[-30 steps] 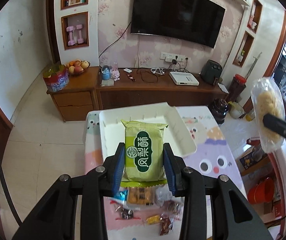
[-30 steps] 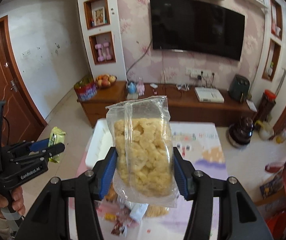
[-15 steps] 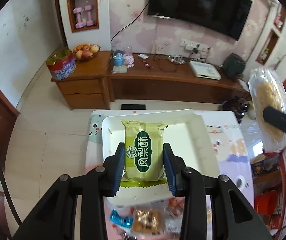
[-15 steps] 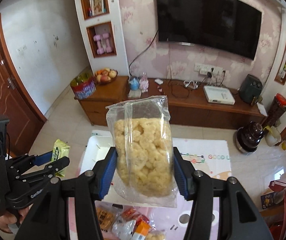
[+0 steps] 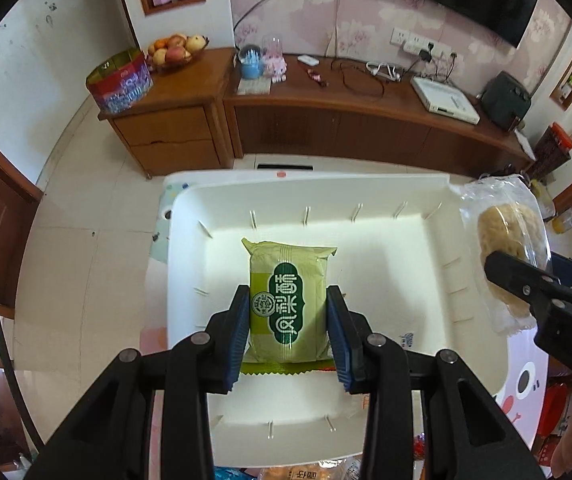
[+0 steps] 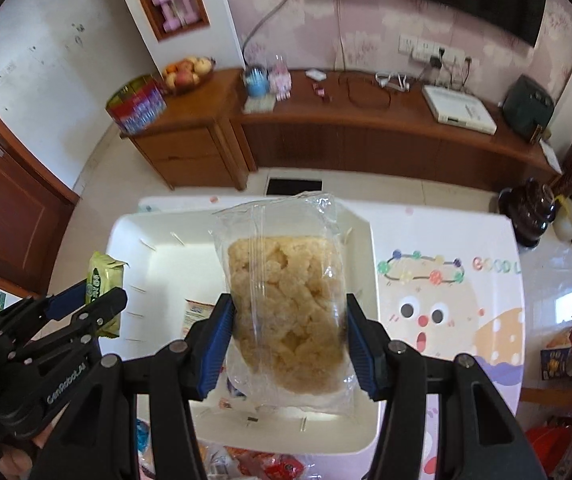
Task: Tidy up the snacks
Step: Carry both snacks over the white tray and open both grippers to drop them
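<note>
the left hand-held gripper (image 5: 289, 334) is clamped on a green snack packet (image 5: 287, 300), its blue pads pressing both long sides, and holds it above the white tray (image 5: 189, 216). the right hand-held gripper (image 6: 288, 350) is clamped on a clear bag of pale puffed snacks (image 6: 286, 292), over the tray's right half. the tray sits on a table (image 6: 446, 240) with a cartoon-print cover. more wrapped snacks (image 6: 269, 466) lie on the table by the tray's near edge.
</note>
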Available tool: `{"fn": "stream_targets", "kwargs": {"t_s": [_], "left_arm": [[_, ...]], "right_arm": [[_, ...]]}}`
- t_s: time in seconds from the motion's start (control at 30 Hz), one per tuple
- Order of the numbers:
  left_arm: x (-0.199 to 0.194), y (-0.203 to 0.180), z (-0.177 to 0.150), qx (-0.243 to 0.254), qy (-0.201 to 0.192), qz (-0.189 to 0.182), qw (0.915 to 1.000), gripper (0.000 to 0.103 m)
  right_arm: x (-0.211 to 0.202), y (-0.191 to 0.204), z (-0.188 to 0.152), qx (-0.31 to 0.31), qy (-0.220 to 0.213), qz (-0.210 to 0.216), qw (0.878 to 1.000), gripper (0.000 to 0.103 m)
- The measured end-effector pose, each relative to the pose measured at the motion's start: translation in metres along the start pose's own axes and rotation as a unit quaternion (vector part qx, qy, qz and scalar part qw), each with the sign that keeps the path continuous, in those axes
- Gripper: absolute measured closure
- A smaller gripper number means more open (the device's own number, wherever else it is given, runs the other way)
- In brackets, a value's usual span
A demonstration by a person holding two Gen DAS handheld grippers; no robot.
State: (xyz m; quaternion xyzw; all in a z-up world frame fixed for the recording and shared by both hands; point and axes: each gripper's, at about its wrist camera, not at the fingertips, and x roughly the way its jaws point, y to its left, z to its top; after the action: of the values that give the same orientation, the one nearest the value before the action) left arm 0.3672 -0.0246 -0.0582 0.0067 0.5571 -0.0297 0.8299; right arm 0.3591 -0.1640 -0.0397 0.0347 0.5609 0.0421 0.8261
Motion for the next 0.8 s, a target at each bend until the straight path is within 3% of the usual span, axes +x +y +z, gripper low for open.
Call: {"fn": "stream_targets", "kwargs": {"t_s": [0.1,0.17,0.2,0.23,0.43,0.63,0.8], "left_arm": [[0.012,-0.002,-0.002,0.0,0.008,0.006,1.0,0.065],[0.017,-0.003,-0.002,-0.001,0.015,-0.002,0.9999,0.036],[0.019,-0.002,-0.003,-0.005,0.017,-0.006,0.9998,0.016],[0.018,-0.002,-0.003,-0.008,0.015,-0.005,0.9998,0.014],[0.015,0.001,-0.007,-0.027,0.013,-0.008,0.9995,0.014],[-0.008,0.007,-0.017,-0.055,-0.043,-0.038,0.9968,0.014],[-0.028,0.0,-0.025,-0.027,-0.08,-0.035,0.9958,0.014]], "right_arm": [[0.012,0.001,-0.001,-0.001,0.011,0.002,1.0,0.049],[0.016,0.002,-0.001,-0.002,0.015,0.003,1.0,0.049],[0.017,0.002,-0.001,-0.001,0.015,0.004,1.0,0.049],[0.017,0.002,0.0,-0.001,0.015,0.006,1.0,0.049],[0.015,-0.001,-0.007,0.009,0.013,0.02,1.0,0.043],[0.003,-0.001,-0.019,0.01,0.009,0.031,0.999,0.043],[-0.008,-0.003,-0.029,0.019,-0.003,0.029,0.999,0.043]]}}
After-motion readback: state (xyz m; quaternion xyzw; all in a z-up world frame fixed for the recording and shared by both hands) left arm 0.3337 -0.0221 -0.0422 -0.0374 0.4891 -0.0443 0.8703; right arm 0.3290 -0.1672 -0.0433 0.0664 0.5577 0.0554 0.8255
